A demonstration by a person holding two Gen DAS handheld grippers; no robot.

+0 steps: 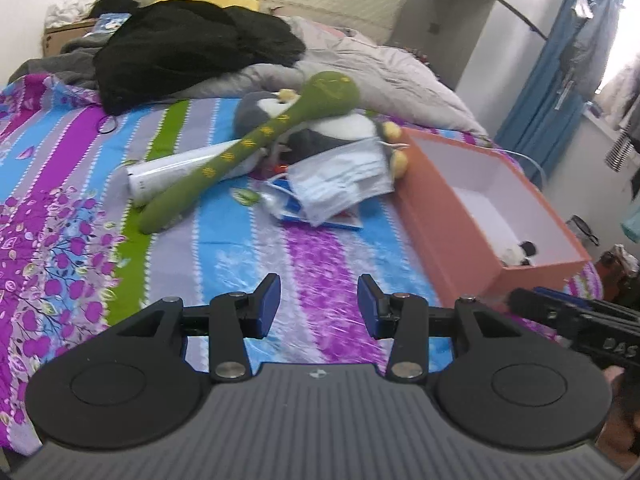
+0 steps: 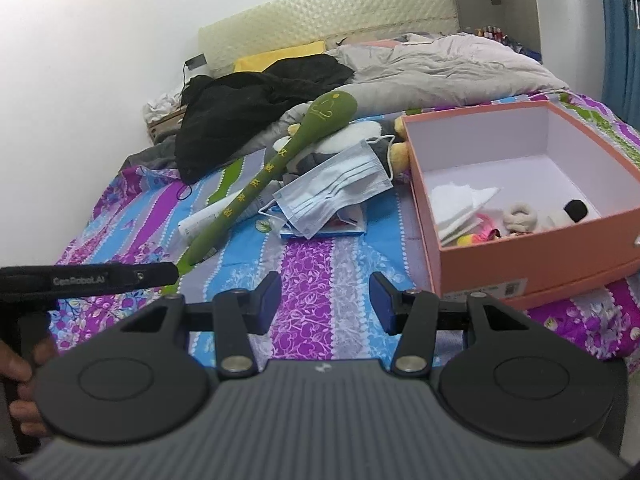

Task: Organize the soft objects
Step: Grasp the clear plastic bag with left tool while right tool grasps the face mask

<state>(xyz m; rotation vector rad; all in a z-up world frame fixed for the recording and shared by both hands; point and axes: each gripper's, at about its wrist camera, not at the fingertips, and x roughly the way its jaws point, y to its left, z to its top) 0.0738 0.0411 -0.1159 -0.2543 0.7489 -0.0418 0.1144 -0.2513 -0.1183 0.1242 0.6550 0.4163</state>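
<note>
A long green plush stick (image 1: 256,144) (image 2: 276,164) with yellow marks lies slanted across a grey and white plush penguin (image 1: 320,132) (image 2: 352,136) on the striped bedsheet. Pale blue face masks (image 1: 340,180) (image 2: 336,188) are heaped in front of the penguin. To the right stands an open orange box (image 1: 452,216) (image 2: 532,256) holding a small plush panda (image 2: 560,212), white tissues and a pink item. My left gripper (image 1: 319,306) hovers open over the sheet, nothing between its pads. My right gripper (image 2: 325,304) is likewise open and empty, left of the box's near corner.
A white tube (image 1: 172,172) lies under the green plush. A black garment (image 1: 192,48) and a rumpled grey quilt (image 1: 384,68) cover the far half of the bed (image 1: 224,248). Blue curtains (image 1: 560,80) hang at the right. A hand (image 2: 20,372) grips the left tool.
</note>
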